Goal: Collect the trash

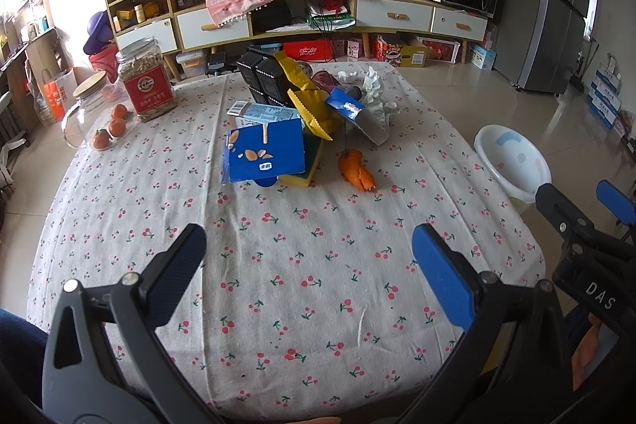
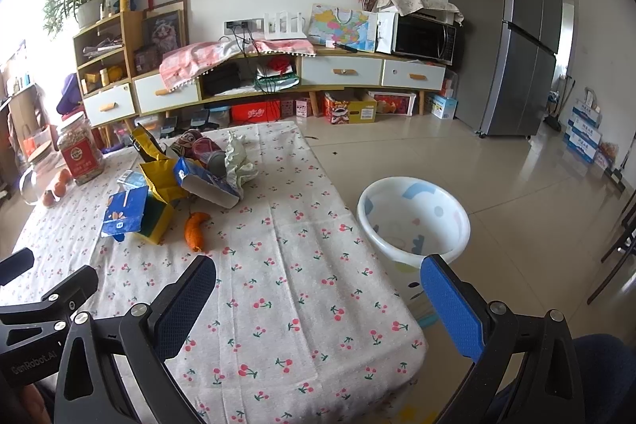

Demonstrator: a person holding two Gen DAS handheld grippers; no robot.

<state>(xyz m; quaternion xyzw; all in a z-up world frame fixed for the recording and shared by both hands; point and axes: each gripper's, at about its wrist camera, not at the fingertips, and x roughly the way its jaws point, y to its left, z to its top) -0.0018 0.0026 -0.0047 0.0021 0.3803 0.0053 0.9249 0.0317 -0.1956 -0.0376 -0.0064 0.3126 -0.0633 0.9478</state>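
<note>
The tabletop [image 1: 278, 265] wears a white cloth dotted with red cherries on green stems. The carton [image 1: 264, 155] is blue with pale almond shapes; the bag [image 1: 308, 106] behind it is yellow. The peel [image 1: 356, 170] is orange, like the three tangerines [image 1: 113, 126]. The jar [image 1: 146, 82] bears a red label. The basin [image 2: 413, 217] is white with pale blue patches.

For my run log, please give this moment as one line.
left tongs open, empty | right tongs open, empty | trash pile untouched on table | basin on floor

Trash pile [image 1: 302, 114] mid-table [image 1: 278, 265]; peel [image 1: 356, 170] before it; jar [image 1: 145, 80] left; basin [image 2: 413, 217] right (on floor, probably).
</note>
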